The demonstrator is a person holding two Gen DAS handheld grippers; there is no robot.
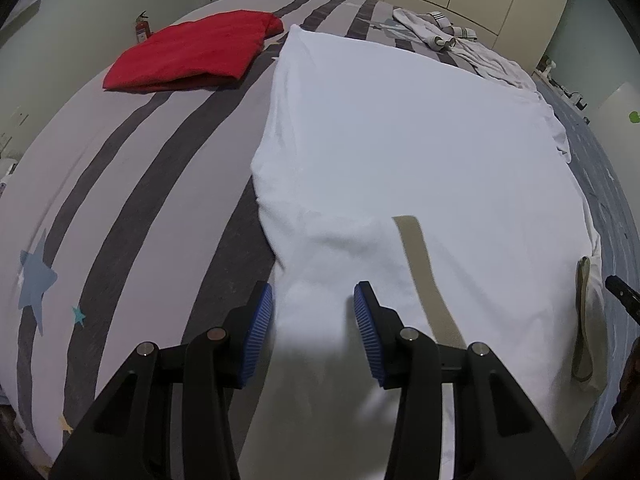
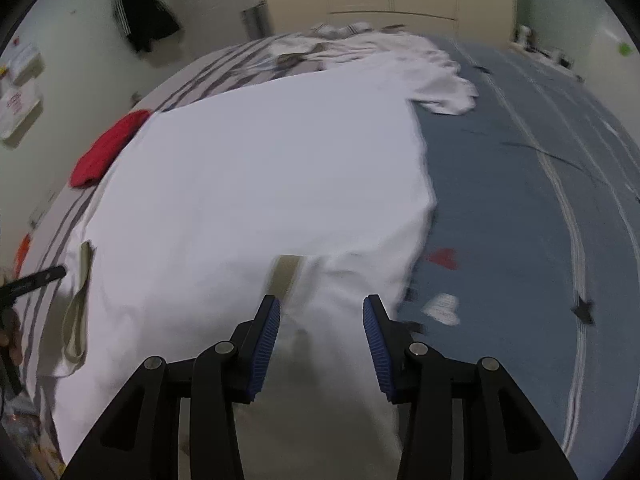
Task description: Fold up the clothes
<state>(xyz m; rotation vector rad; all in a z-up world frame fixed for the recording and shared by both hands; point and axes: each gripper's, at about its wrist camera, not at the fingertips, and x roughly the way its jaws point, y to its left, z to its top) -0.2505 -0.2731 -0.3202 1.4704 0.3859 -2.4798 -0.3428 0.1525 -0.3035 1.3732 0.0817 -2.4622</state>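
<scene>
1. Lying on the far left of the bed [image 1: 132, 184], on its grey-striped cover, is a folded red garment [image 1: 192, 54], apart from the white one.
2. The white garment [image 1: 400, 140] is spread flat across the middle of the bed, with a beige strip [image 1: 428, 276] near its close edge and a beige-edged sleeve [image 1: 586, 320] at one side.
3. The left gripper [image 1: 313, 320] is partly open; white cloth bunches up between its blue pads, but I cannot tell whether they pinch it.
4. The right gripper [image 2: 322, 340] stands at the same part-open width at the garment's near right corner, with cloth rising between its pads; whether it grips is also unclear.
5. Crumpled pale clothes [image 2: 360, 40] sit at the far end, and the blue cover [image 2: 520, 200] lies to the right.
</scene>
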